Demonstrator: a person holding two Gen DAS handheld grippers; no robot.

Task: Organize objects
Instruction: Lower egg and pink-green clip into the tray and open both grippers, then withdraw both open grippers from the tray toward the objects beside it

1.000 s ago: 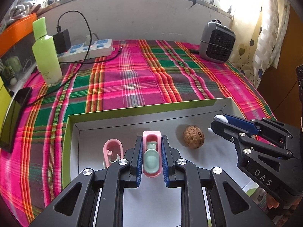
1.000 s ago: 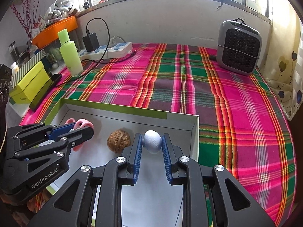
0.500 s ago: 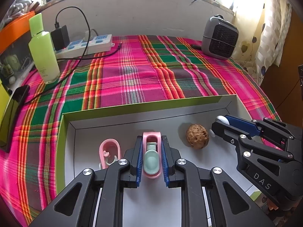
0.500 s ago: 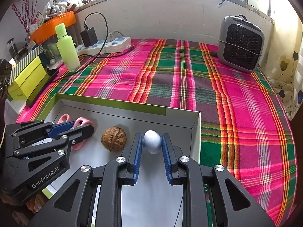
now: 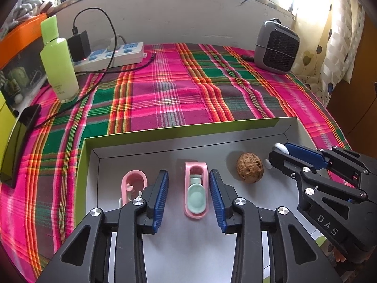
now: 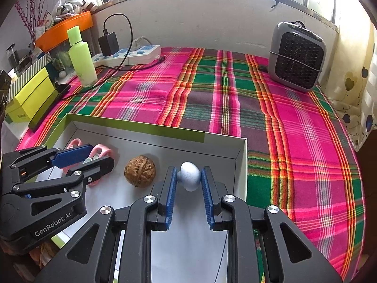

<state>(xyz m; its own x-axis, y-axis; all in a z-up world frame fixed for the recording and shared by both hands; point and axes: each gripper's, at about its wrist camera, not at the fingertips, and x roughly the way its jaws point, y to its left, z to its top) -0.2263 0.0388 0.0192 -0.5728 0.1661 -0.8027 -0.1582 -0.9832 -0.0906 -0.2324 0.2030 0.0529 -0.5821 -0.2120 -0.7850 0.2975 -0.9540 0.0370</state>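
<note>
Readable markings: "DAS" in pale letters on the black body of my right gripper [image 5: 279, 155], seen from the left wrist. "GenRobot.AI" on the body of my left gripper [image 6: 94, 159], seen from the right wrist. Print on the yellow-green box [image 6: 30, 99] is illegible.

A table under a plaid cloth [image 6: 212, 99] carries a shallow open box [image 6: 150, 127] at the near edge; a power strip [image 6: 132, 55], a green bottle [image 6: 81, 57] and a phone [image 5: 20, 141] lie left; a small heater [image 6: 298, 59] stands far right.
</note>
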